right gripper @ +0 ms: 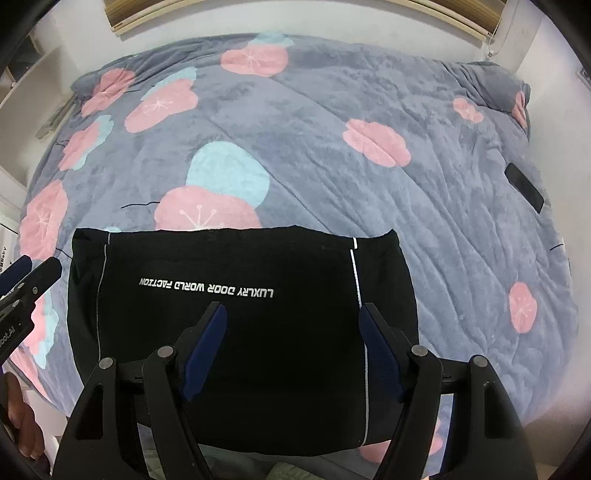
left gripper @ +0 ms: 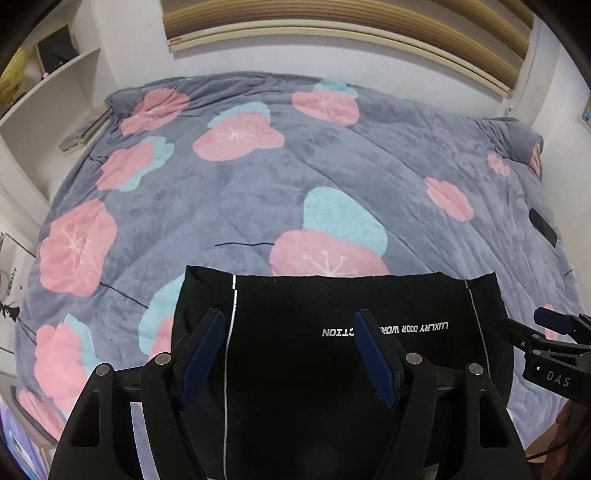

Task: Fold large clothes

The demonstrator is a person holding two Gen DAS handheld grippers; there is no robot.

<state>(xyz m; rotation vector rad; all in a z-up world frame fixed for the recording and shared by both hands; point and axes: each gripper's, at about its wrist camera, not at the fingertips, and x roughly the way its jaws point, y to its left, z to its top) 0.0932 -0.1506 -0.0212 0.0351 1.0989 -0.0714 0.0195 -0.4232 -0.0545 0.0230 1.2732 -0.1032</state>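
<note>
A black garment [left gripper: 314,369] with white side stripes and white lettering lies folded flat in a rectangle at the near edge of the bed; it also shows in the right wrist view [right gripper: 236,325]. My left gripper [left gripper: 290,317] is open and empty above the garment's left part. My right gripper [right gripper: 291,310] is open and empty above its right part. The right gripper also shows at the right edge of the left wrist view [left gripper: 554,325]. The left gripper shows at the left edge of the right wrist view [right gripper: 33,269].
A grey quilt [left gripper: 295,177] with pink and blue flowers covers the bed. A black phone [right gripper: 523,186] lies on its right side. White shelves [left gripper: 48,110] stand at the left. A white wall with a blind [left gripper: 332,29] is behind the bed.
</note>
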